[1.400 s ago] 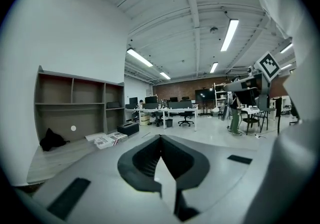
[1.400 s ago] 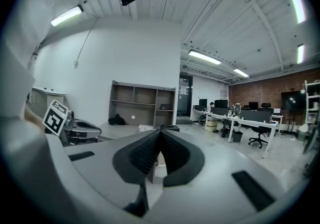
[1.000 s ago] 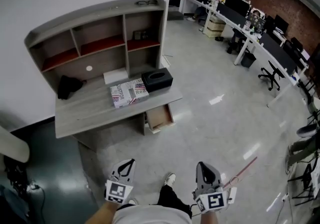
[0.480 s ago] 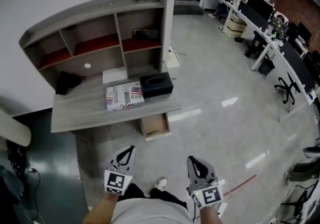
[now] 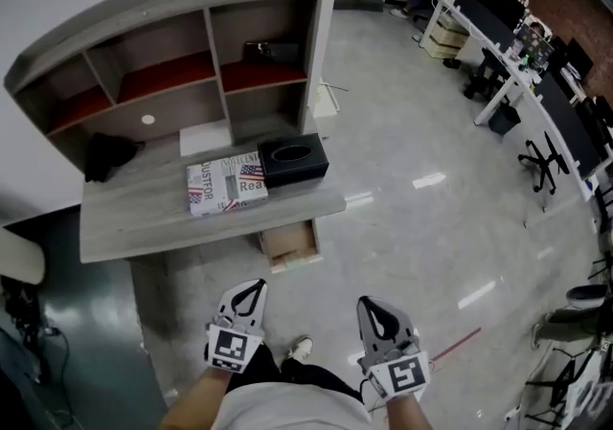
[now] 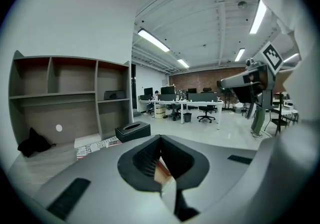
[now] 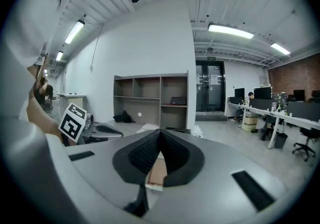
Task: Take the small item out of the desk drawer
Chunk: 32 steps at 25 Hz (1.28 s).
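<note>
the drawer under the table's right end stands pulled out. its far part is hidden beneath the tabletop. what shows looks like pale bare wood, and i can't make out the small item in it. on the grey wood-grain table a black tissue box touches a flat box in newspaper print, and a black cloth lies bunched at the left. a dark thing on the red shelf is too small to tell. the left claw and right claw hang on the near side, well apart from the table, each pressed together and empty.
</note>
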Motion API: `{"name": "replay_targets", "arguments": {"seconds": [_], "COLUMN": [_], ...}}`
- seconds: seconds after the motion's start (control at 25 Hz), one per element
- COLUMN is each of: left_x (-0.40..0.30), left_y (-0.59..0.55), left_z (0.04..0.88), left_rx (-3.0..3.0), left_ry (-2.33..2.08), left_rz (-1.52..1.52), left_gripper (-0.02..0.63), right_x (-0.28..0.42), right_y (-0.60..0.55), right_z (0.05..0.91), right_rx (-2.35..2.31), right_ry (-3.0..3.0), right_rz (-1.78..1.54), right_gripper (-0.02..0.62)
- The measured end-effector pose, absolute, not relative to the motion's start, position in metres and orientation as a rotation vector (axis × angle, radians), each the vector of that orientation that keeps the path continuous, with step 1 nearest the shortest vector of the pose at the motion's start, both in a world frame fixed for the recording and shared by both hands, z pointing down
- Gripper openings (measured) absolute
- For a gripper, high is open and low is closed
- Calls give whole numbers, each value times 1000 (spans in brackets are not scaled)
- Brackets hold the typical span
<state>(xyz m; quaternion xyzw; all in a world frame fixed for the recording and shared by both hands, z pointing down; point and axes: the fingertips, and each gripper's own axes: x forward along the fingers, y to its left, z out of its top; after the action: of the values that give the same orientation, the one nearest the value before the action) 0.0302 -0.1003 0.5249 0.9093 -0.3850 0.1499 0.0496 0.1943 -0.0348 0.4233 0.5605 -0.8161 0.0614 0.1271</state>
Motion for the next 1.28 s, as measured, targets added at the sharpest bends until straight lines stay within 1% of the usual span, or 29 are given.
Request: {"name": "replay_targets", "arguments": {"seconds": [0.28,0.56,0.6,0.72,0.96,1.28], "left_x": [47,75,79,91,109,134], "left_y": [-118,-129,-131,-133,-145,-156], "left_z": [570,665,680,717,784,849], "left_rx": [2774,2776,2767,2745,2745,2775], "left_ry": [-1061,-908,-883,-817,-728,-592], "left_rz": [517,737,771,864,1033,1245], "left_gripper": [18,21,30,85,95,135], "right_x": [183,176,176,175,175,190], "right_y": [-70,-85,-86,-84,-83,-79], "right_z": [460,504,511,532,571,615], "right_rx": [1616,1593,1586,1557,1536,1572], "right_ry": [-2360,-2335,-2331,-2321,-2297,-2262], "right_rz": [255,333,345,376,415,483], "right_gripper": [20,20,20,20,20,20]}}
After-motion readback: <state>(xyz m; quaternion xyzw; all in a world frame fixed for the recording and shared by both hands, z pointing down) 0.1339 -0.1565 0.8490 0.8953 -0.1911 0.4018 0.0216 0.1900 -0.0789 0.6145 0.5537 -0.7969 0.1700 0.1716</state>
